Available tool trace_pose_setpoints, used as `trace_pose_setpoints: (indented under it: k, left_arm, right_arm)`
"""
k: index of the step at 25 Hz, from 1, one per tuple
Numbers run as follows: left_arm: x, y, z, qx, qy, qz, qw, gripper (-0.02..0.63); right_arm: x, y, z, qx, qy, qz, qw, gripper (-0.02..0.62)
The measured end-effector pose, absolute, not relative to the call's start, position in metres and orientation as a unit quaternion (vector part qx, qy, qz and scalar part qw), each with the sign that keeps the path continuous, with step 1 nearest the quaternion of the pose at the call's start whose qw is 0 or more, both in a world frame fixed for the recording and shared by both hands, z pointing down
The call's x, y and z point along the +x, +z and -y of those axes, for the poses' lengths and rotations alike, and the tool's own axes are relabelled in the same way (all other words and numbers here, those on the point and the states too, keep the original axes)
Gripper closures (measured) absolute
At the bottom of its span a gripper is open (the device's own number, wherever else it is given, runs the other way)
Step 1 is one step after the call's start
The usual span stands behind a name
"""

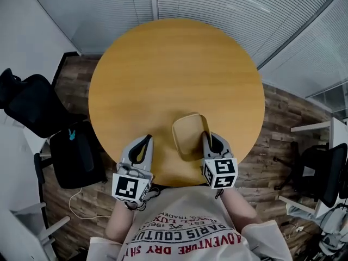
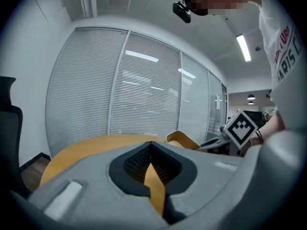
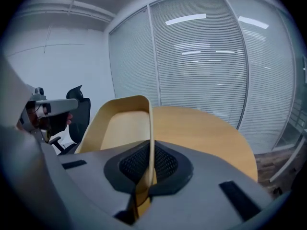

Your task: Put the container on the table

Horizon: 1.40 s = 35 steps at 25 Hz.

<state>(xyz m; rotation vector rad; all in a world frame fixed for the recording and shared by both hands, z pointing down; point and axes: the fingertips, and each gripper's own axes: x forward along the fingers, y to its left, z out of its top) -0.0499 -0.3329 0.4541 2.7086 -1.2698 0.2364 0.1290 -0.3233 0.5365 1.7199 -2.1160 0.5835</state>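
Grey jaws of the right tool are pinched onto the thin side wall of the container, a shallow tan tub with rounded corners. The wall runs straight up between the dark ribbed pads, so the grip is on that one edge alone. The tool sits over the near right part of the round wooden desk, with its marker cube turned up toward the person's head. The container reaches out over the desk, tipped rather than level, and I can't tell whether its lower edge touches the wood or hangs just above it. The left tool hovers just beside it, jaws meeting at the tips with nothing between them. The orange sliver below the tips looks like the desk showing through. To my eye the step in hand is the lowering, since the container is over the desk but not yet lying flat. The next move, I'd judge, calls for rolling the right wrist to level the base and easing it down until it sits flat. Then the jaws need to part and draw back without dragging the wall. Held by one thin wall, it could swing or tip if let go early. A black office chair stands well apart on the left.
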Motion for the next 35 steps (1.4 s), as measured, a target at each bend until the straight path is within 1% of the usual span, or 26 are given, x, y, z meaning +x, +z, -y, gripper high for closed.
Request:
trace_pose_setpoints:
  k: [7,12,18,23,28,35]
  left_arm:
    - [-0.034,0.508,0.364,0.897,0.101,0.416,0.111,0.609]
    - [-0.032,0.525,0.381,0.892,0.110,0.421,0.123,0.609]
    - [-0.031,0.537,0.386,0.882,0.117,0.433,0.145,0.609]
    - [-0.034,0.542,0.390,0.876,0.120,0.440,0.155,0.609]
    - [-0.039,0.544,0.397,0.867,0.123,0.455,0.161,0.609]
    - [-0.044,0.542,0.401,0.861,0.126,0.464,0.162,0.609]
  right_arm:
    - [0.137,0.613,0.353,0.578,0.265,0.735,0.237,0.584]
    - [0.138,0.659,0.368,0.565,0.295,0.721,0.273,0.584]
    - [0.142,0.691,0.370,0.553,0.317,0.709,0.302,0.584]
    - [0.141,0.706,0.368,0.550,0.335,0.698,0.314,0.584]
    - [0.145,0.714,0.369,0.557,0.354,0.686,0.308,0.584]
    - [0.145,0.716,0.373,0.569,0.352,0.678,0.306,0.583]
